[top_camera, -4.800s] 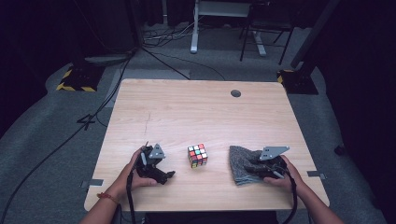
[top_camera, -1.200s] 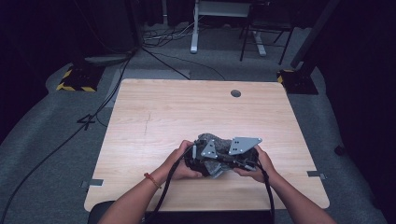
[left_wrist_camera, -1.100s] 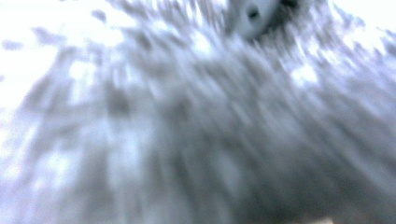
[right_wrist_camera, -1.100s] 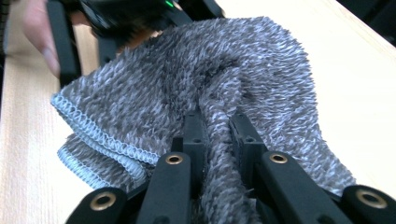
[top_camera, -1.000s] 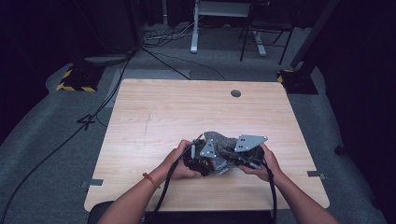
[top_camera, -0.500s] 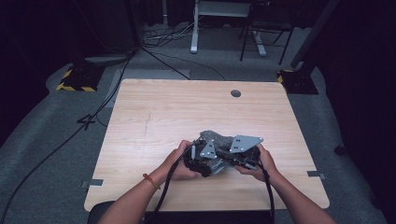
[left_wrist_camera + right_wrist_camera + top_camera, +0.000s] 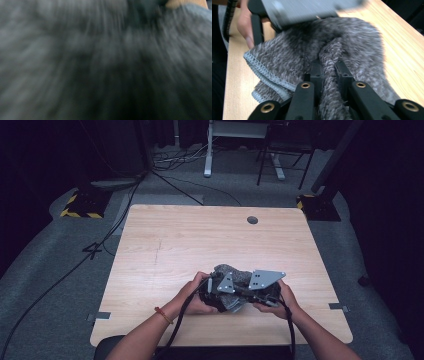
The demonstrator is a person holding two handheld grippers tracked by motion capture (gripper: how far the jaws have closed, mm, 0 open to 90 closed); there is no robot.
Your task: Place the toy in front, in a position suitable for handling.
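Both hands are bunched up near the front edge of the wooden surface (image 7: 175, 250), with the grey fuzzy cloth (image 7: 231, 272) wadded between the left tool (image 7: 216, 295) and the right tool (image 7: 252, 294), lying right on the wood. In the right gripper view the right tool (image 7: 328, 67) has its jaws clamped on a pinched fold of the cloth (image 7: 352, 42), with the stitched hem hanging off toward the left. The left gripper view is just a blurry mass of grey cloth (image 7: 100, 62) pressed up close, so the jaws are hidden there, though the left tool looks closed down too, and what it has hold of I can't really tell.
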